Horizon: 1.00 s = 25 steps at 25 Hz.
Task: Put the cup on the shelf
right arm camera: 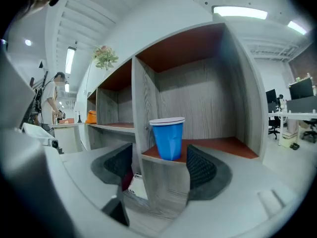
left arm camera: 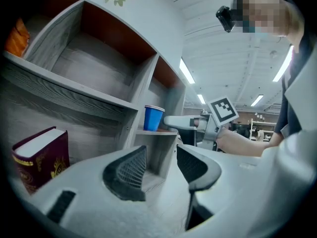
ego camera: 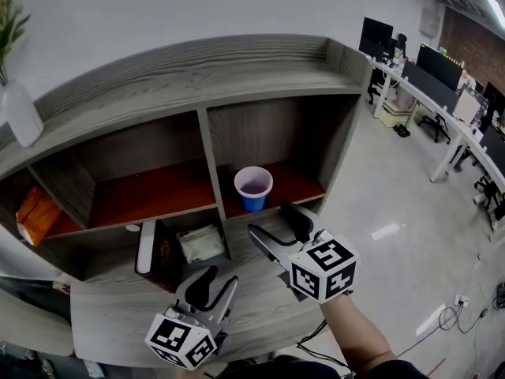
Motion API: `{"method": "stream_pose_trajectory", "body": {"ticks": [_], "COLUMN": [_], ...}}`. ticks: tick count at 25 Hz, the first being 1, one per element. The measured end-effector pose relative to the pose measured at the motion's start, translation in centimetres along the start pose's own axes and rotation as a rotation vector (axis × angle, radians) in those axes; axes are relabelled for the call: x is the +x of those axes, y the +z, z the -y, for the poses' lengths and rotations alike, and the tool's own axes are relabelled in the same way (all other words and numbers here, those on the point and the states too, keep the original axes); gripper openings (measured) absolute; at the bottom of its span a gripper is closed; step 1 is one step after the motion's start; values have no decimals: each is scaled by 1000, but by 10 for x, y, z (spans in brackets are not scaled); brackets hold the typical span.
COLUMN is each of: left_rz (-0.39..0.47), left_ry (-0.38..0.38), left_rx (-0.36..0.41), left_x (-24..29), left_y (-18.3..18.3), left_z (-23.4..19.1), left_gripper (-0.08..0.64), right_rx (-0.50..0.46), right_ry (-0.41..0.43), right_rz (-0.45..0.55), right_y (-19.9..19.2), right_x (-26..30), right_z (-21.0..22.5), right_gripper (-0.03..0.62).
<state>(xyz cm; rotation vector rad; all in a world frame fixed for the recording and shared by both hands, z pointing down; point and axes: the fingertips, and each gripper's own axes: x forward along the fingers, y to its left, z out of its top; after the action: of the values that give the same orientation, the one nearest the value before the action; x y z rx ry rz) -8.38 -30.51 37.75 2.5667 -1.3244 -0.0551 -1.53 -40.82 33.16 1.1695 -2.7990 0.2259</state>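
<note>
At ten o'clock, the plant (ego camera: 9,18) runs off the edge. The orange thing (ego camera: 35,212) at nine o'clock is too small to identify.

Shelf (ego camera: 197,69) matt grey woodgrain; cup (ego camera: 253,189) smooth plastic.

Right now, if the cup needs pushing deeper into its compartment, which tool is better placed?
Right, probably. The right tool, jaws open, sits just in front of the blue cup near the front edge of the shelf. The left tool is lower, over the desk, farther off.
</note>
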Motion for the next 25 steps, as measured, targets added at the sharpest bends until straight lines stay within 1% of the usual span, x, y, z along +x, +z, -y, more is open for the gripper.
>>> {"method": "stream_pose_trajectory", "body": {"ticks": [5, 9, 16, 22, 25], "left_rz": [25, 28, 22, -1, -19], "left_ry": [-6, -12, -15, -5, 6], "left_rx": [-7, -17, -41, -41, -43], "left_x": [2, 3, 2, 0, 0], "left_y": [4, 2, -8, -17, -22], "left_z": [3, 6, 8, 5, 4], "left_gripper": [159, 135, 101, 100, 100], "right_rx": [30, 44, 60, 81, 81], "right_ry": [24, 47, 49, 57, 61], "right_rz": [34, 26, -24, -67, -83], "right_y": [-12, -27, -56, -79, -85], "right_x": [-23, -35, -50, -50, -48], "right_z": [-17, -26, -28, -36, -40], "right_gripper": [232, 189, 140, 113, 86]}}
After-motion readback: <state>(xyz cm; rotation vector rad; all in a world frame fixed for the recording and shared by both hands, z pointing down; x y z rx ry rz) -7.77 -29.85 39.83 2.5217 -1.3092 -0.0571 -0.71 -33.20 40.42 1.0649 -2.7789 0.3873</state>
